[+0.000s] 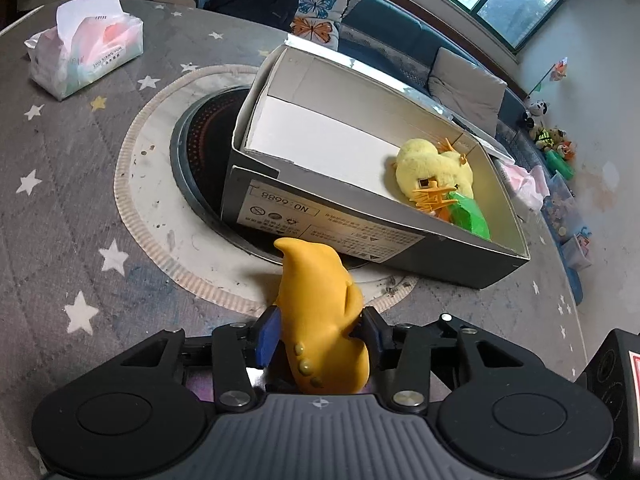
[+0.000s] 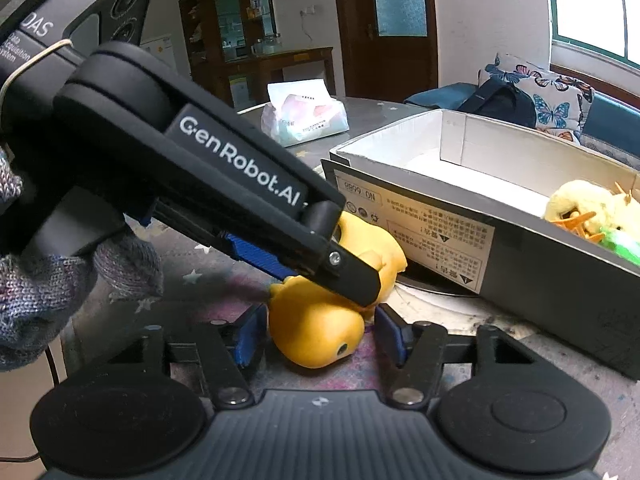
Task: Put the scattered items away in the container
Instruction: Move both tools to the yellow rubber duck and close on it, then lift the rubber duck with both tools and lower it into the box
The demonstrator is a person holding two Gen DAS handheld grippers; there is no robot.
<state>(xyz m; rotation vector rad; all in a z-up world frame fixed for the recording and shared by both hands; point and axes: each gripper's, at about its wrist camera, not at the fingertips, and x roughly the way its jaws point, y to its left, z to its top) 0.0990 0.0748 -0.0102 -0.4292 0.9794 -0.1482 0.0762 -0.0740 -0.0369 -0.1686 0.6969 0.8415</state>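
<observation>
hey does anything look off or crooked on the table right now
Yes. The cardboard box sits askew, partly over the round black inset in the tabletop rather than flat on the cloth. Also, both grippers are at one yellow rubber toy: the left gripper clamps it, while the right gripper has open jaws around it.

The left gripper [image 1: 318, 340] is being held low and level, its blue pads [image 1: 266, 338] being pressed in against both sides of a yellow toy [image 1: 320, 320]. In the right wrist view the left gripper [image 2: 352, 272] is being reached in from the left, gripped by a gloved hand [image 2: 60, 280]. The right gripper [image 2: 320, 338] is being kept near, its pads [image 2: 390, 338] being held apart with a gap showing on the right side.
</observation>
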